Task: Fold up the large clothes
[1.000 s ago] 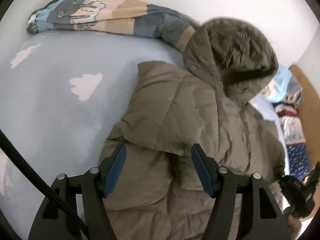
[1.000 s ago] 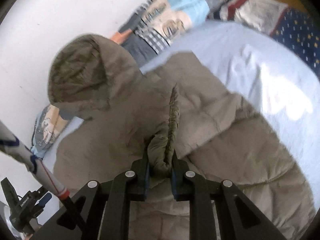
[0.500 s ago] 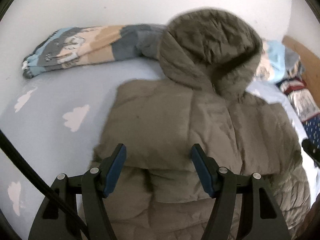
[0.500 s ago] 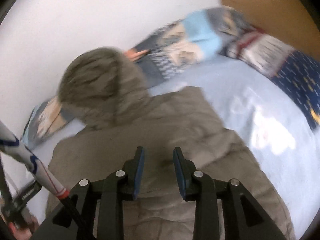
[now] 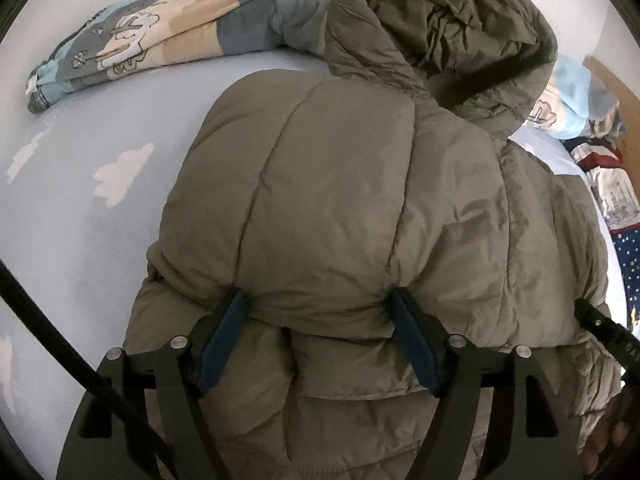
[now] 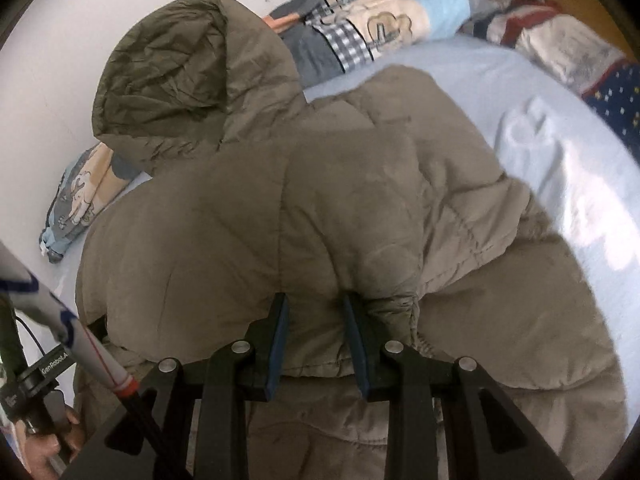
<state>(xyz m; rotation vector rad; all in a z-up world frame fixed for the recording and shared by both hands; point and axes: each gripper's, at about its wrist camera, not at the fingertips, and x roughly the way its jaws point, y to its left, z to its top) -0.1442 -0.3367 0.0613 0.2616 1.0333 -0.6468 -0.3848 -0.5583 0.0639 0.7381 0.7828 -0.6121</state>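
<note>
An olive-brown hooded puffer jacket [image 5: 340, 184] lies on a light blue bed sheet [image 5: 80, 208], hood [image 5: 432, 20] towards the wall. Its sleeves are folded in over the body. My left gripper [image 5: 320, 312] is wide open, its blue pads pressed down either side of a folded sleeve's puffy panel. In the right wrist view the same jacket [image 6: 300, 200] fills the middle, hood [image 6: 180, 68] at upper left. My right gripper [image 6: 314, 316] is open, its pads resting on the folded sleeve edge with fabric between them, not clamped.
A cloud-print rolled blanket [image 5: 152, 44] lies along the wall behind the jacket. Patterned pillows and bedding [image 6: 400, 12] are piled at the head of the bed, with a dark blue starred cover [image 6: 616, 100]. The other hand and tool [image 6: 44, 400] show at lower left.
My right gripper has let go of the sleeve cuff it was pinching and opened. Both sleeves now lie folded over the jacket body. Both grippers have dropped closer onto the jacket.
</note>
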